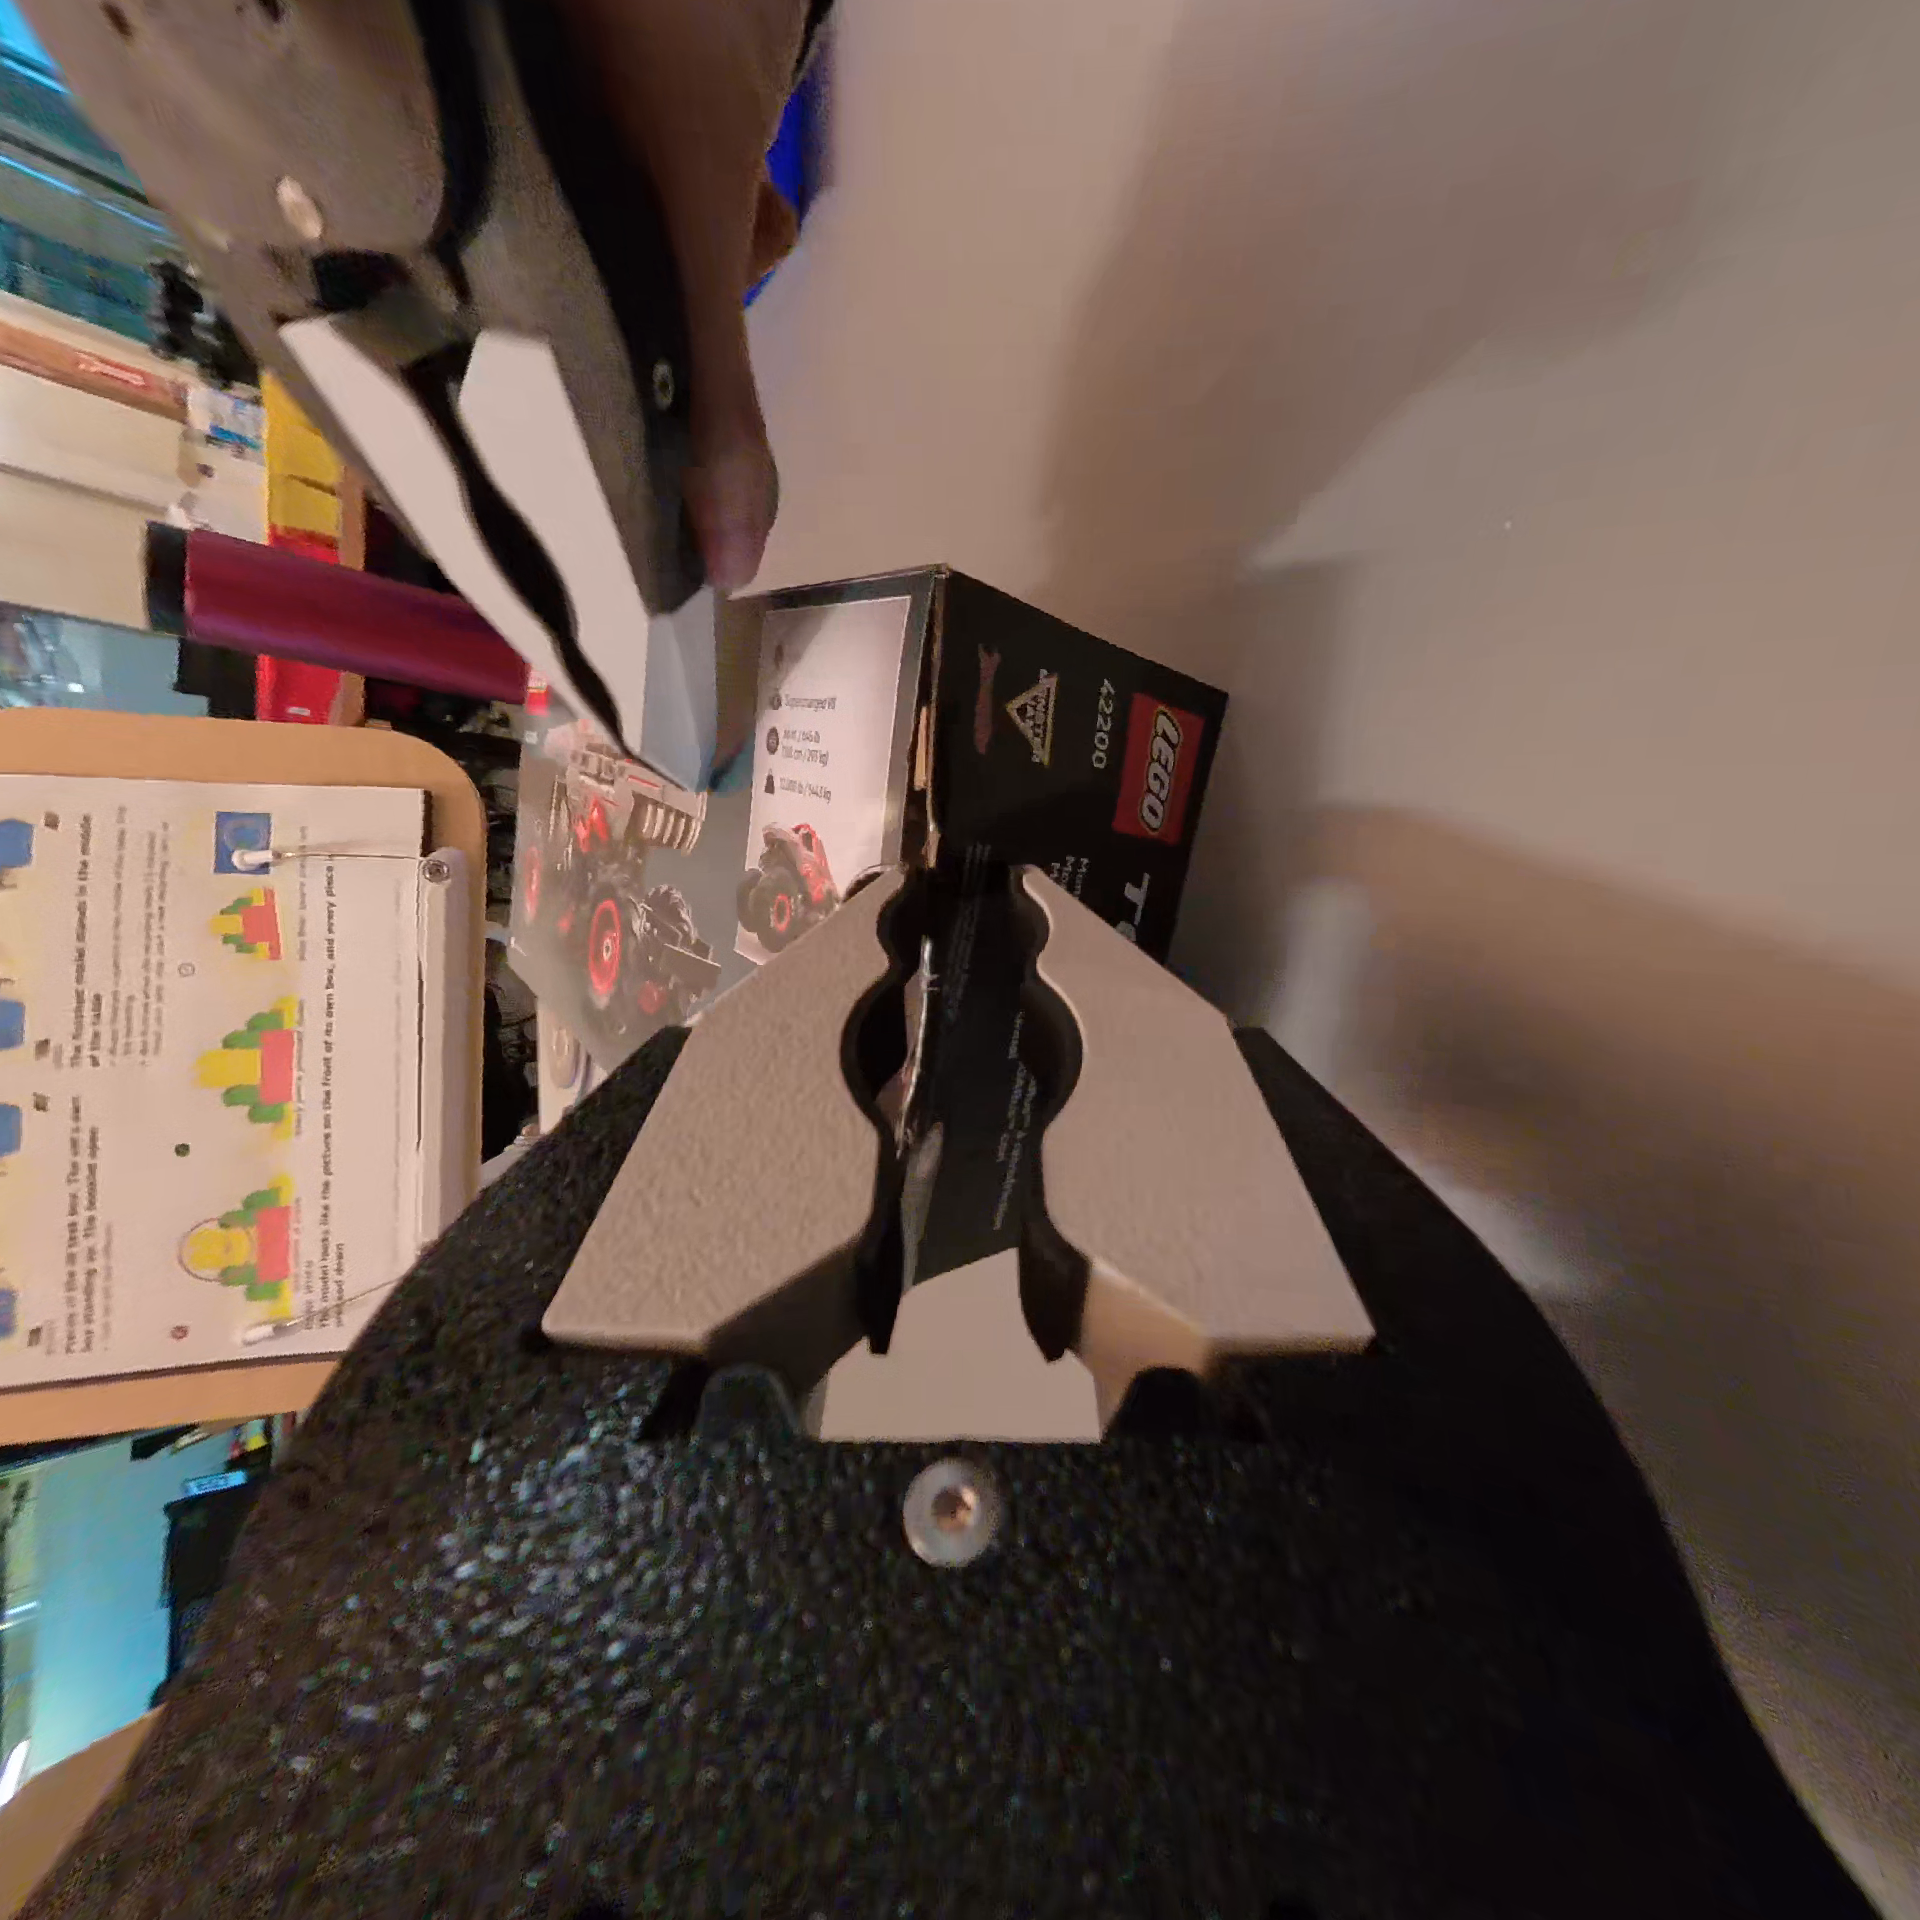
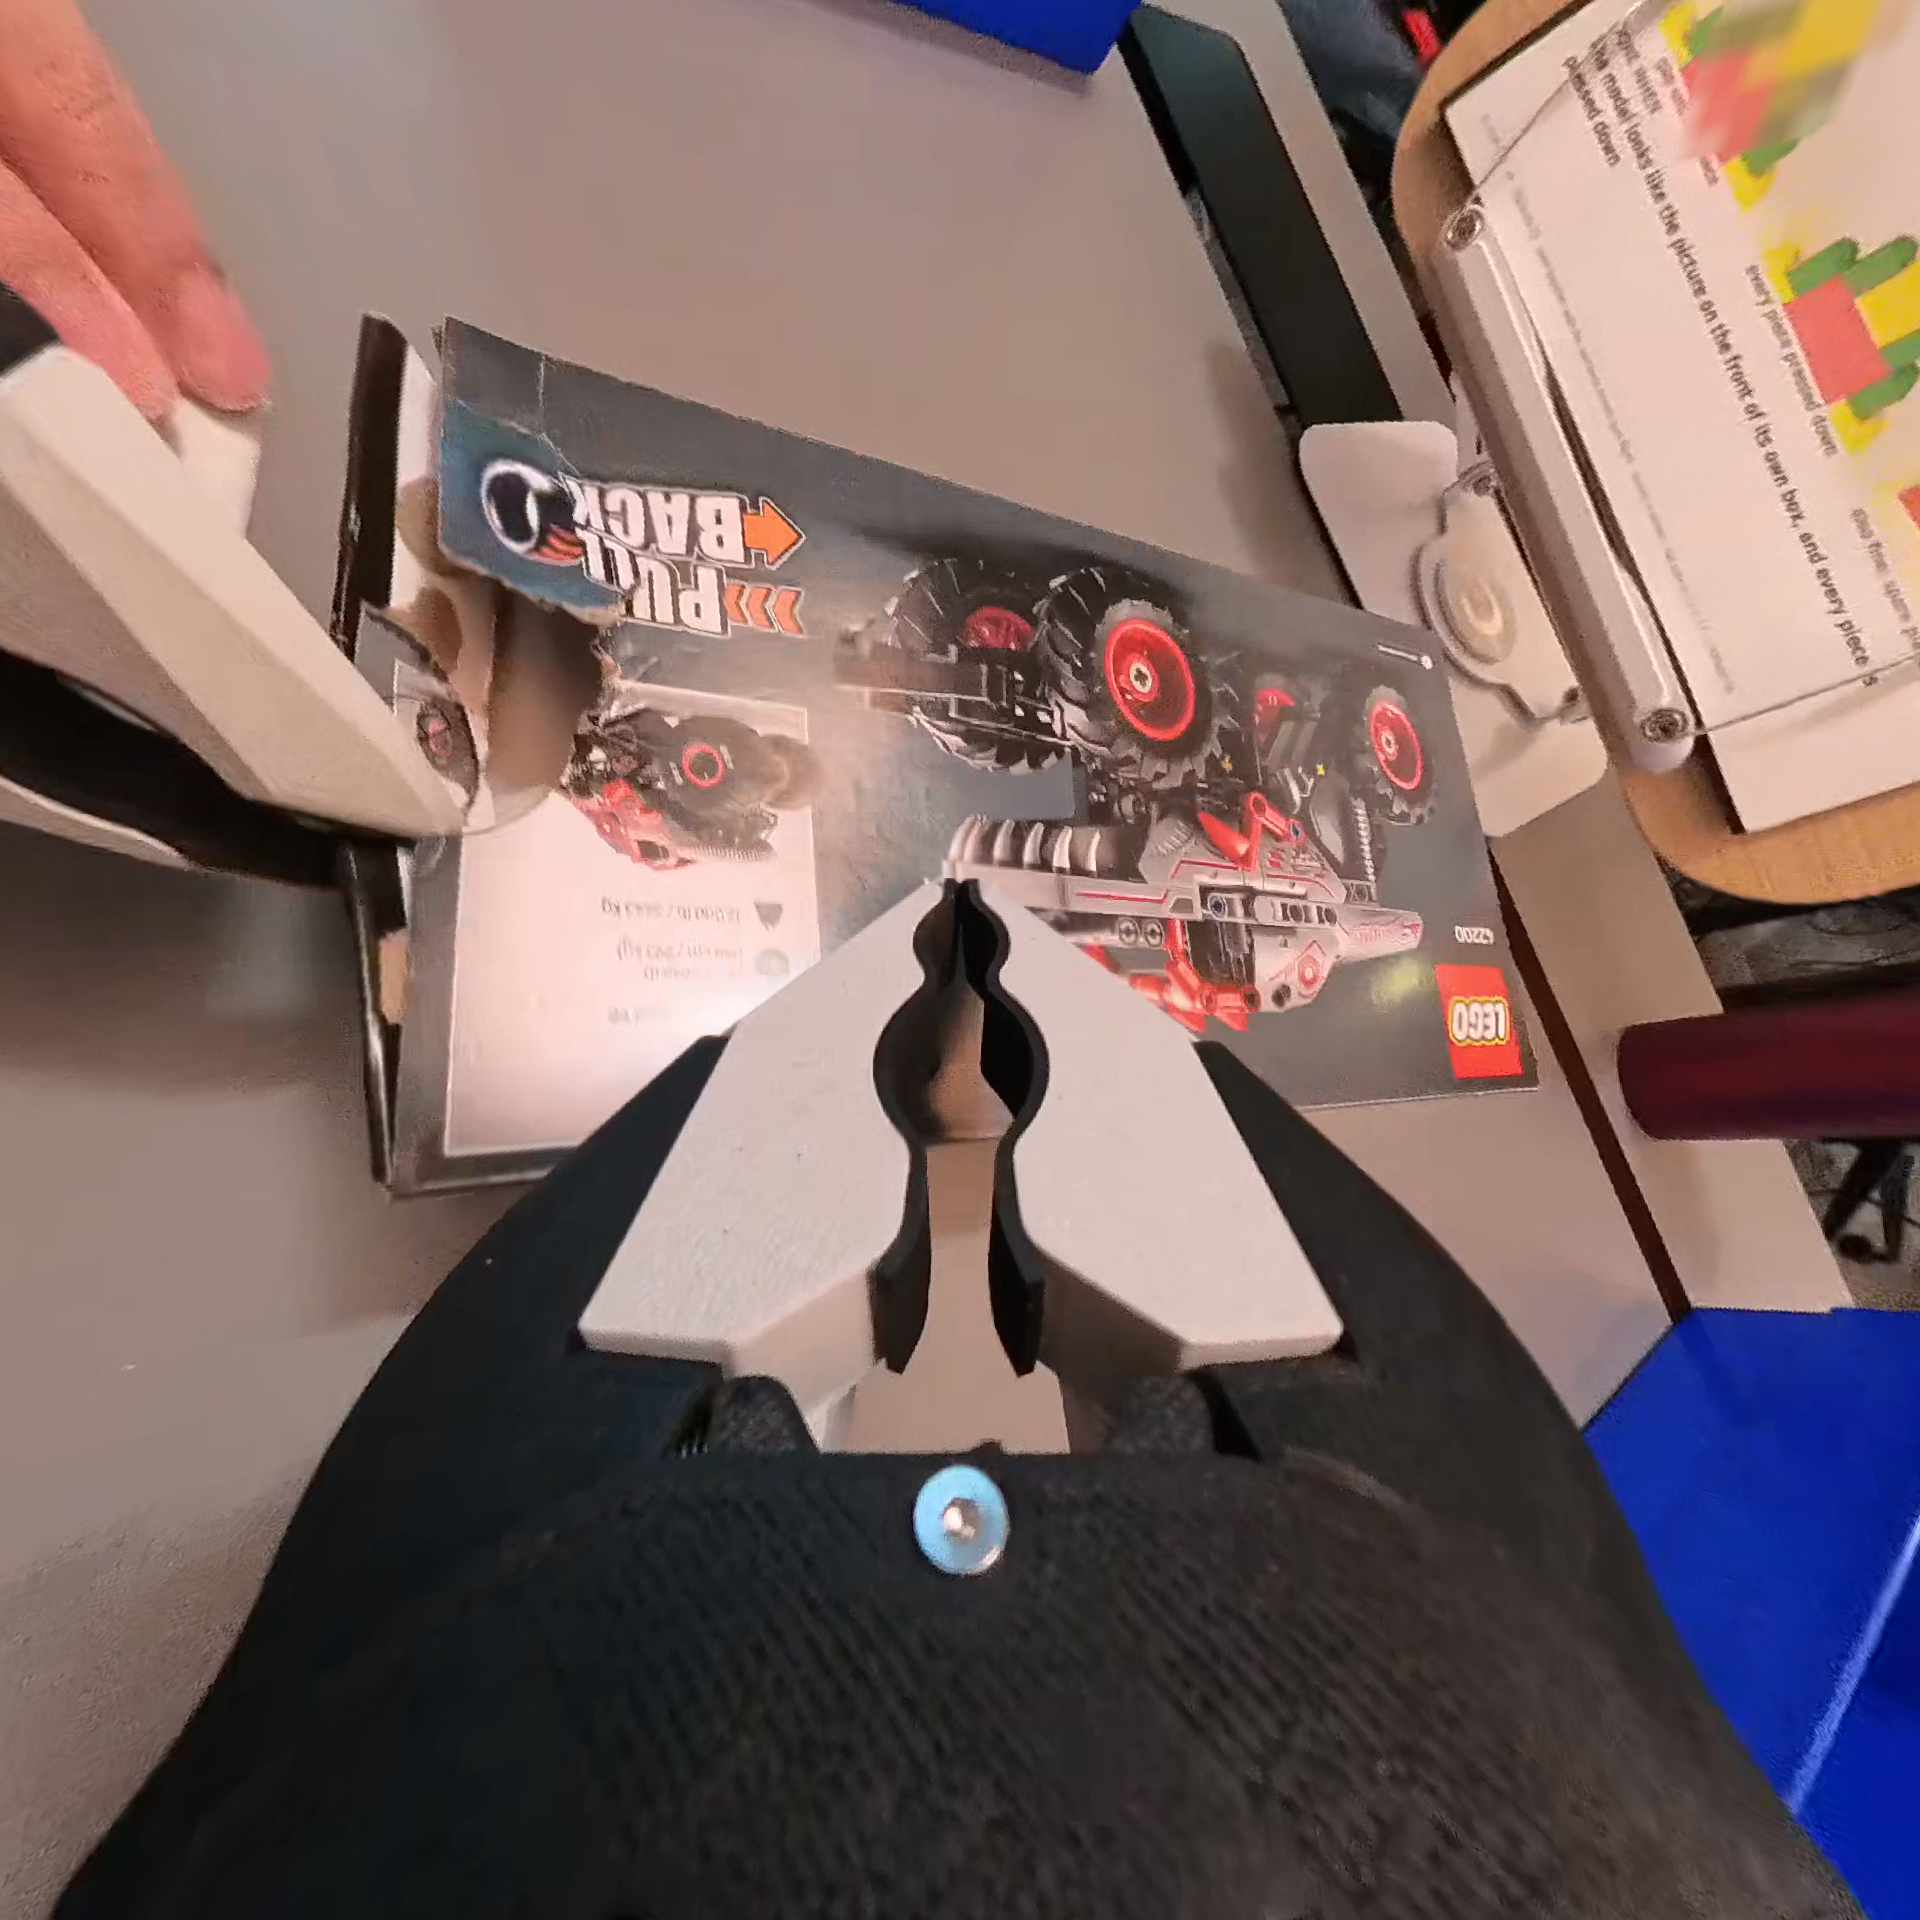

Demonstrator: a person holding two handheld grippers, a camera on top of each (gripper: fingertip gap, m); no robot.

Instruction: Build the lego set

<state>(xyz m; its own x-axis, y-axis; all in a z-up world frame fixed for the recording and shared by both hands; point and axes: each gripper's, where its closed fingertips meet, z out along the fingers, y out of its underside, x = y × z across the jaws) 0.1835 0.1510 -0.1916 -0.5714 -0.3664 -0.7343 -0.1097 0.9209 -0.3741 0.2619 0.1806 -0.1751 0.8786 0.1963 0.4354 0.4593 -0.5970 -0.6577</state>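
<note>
Tearing was judged the main risk: the lego box (image 2: 935, 790) lay flat on the grey table (image 2: 727, 208) with its printed face up, and its end flap (image 1: 940, 1122) was pinched between the closed jaws of the left gripper (image 1: 951, 935). The cardboard by that end was already ragged in the right wrist view, so a hard pull could be expected to rip the flap away instead of opening the box, or to drag the whole box across the table. Contents might also spill if the end gave way suddenly.

The right gripper (image 2: 961, 883) was held just above the box face with its jaws closed and nothing seen between them; in the left wrist view its tips (image 1: 675, 748) appeared to be at the box's edge, though contact could not be confirmed.

Much was hidden. The inside of the box could not be seen, and no loose bricks were visible. An instruction sheet (image 2: 1714, 416) on a brown board (image 2: 1455, 156) beside the box was cut off at the frame edge. Motion blur softened the left gripper's outline in the right wrist view.
</note>
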